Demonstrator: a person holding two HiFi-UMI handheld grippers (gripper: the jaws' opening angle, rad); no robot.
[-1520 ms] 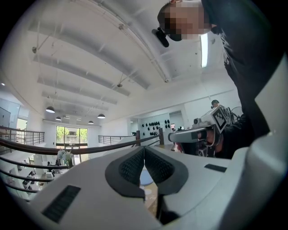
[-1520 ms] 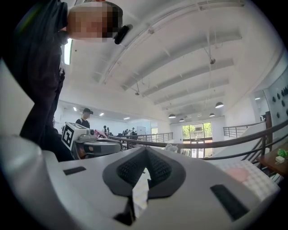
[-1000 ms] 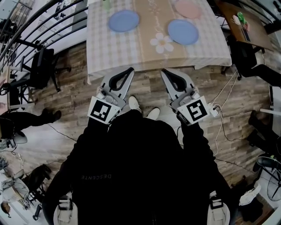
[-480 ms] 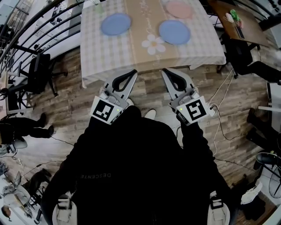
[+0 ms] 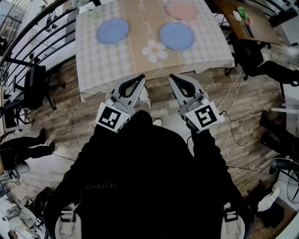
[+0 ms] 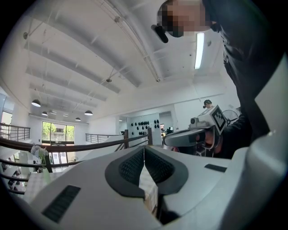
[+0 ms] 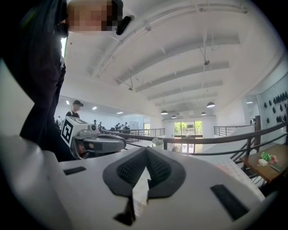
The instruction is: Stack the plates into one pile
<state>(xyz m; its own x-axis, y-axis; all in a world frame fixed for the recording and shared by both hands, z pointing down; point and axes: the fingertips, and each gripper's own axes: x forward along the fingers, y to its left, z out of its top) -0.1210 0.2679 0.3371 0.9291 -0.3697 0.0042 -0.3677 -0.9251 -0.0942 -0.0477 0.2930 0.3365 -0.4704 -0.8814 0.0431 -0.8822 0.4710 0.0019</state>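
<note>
On the checked-cloth table [image 5: 107,65] lie two blue plates, one at the left [image 5: 112,31] and one at the right [image 5: 177,36], with a pink plate [image 5: 181,9] behind the right one. All three lie apart. My left gripper [image 5: 140,77] and right gripper [image 5: 172,76] are held side by side over the wooden floor, just short of the table's near edge. Both are shut with nothing in them. In the left gripper view the left gripper's jaws [image 6: 144,148] meet at the tip, and the right gripper's jaws [image 7: 146,149] do the same in the right gripper view.
A brown side table [image 5: 252,23] with small objects stands at the right. At the left are a black chair [image 5: 35,86] and a railing [image 5: 28,37]. Cables [image 5: 233,121] run across the floor at the right. A person's legs [image 5: 23,147] show at the far left.
The table and plates have slid left and slightly down in the head view. Both grippers stay shut in much the same pose in front of the body.
</note>
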